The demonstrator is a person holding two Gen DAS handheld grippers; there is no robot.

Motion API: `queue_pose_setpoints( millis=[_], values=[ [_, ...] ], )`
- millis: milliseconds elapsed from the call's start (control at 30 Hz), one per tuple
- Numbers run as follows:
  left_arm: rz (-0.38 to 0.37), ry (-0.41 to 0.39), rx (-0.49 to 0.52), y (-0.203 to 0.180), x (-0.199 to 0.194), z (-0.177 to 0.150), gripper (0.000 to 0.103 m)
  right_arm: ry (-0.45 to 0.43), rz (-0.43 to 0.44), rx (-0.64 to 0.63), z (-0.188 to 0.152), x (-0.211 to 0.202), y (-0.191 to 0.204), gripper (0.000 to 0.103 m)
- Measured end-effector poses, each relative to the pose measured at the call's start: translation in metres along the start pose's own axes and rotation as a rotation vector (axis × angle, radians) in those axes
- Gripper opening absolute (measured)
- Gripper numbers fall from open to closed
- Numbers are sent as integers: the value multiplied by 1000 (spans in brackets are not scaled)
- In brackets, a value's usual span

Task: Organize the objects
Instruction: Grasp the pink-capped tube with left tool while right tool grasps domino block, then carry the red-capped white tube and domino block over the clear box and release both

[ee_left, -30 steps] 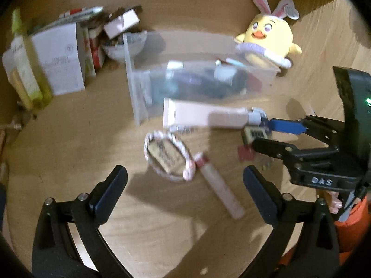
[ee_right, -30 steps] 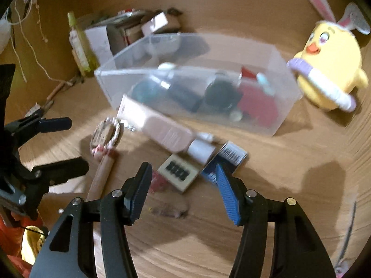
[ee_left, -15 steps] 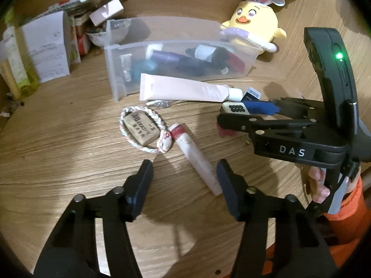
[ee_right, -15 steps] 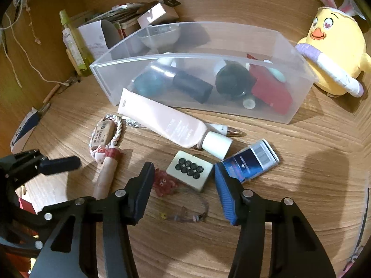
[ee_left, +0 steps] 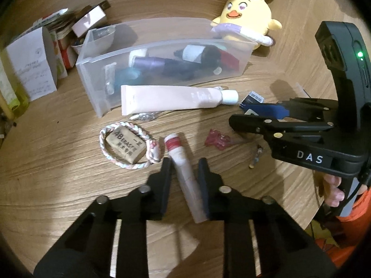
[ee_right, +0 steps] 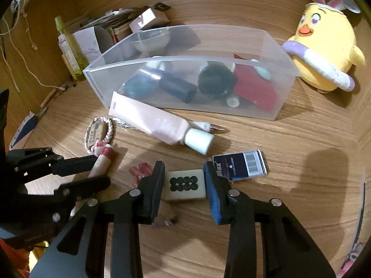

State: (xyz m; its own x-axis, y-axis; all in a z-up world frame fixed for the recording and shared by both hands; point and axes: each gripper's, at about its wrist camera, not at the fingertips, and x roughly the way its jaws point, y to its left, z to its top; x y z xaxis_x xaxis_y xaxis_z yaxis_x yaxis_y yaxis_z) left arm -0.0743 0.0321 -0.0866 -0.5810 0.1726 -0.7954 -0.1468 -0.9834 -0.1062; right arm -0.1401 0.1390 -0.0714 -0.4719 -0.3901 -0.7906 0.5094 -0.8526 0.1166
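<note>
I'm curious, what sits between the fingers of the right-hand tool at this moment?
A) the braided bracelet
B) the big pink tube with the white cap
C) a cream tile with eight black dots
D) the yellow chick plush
C: in the right wrist view the cream tile with eight black dots lies on the wooden table between the two fingers of the right gripper, which bracket its sides.

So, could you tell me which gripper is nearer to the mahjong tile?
Right. The right gripper straddles the mahjong tile; the left gripper sits off to its left, around the pink stick.
</note>
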Motion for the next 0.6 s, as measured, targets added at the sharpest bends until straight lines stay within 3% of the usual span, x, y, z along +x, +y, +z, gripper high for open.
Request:
queue_pose_setpoints(
  millis=[33, 433, 600],
  values=[
    [-3, 0, 2, -1, 0, -1, 14, -1, -1, -1, -2, -2, -2, 32],
    [-14, -21, -22, -8, -14, -19, 14, -25, -44, -11, -28, -23, -19, 31],
    [0, -78, -43, -5, -29, -9, 14, -40, -47, 12, -35, -32, -25, 31]
  ],
)
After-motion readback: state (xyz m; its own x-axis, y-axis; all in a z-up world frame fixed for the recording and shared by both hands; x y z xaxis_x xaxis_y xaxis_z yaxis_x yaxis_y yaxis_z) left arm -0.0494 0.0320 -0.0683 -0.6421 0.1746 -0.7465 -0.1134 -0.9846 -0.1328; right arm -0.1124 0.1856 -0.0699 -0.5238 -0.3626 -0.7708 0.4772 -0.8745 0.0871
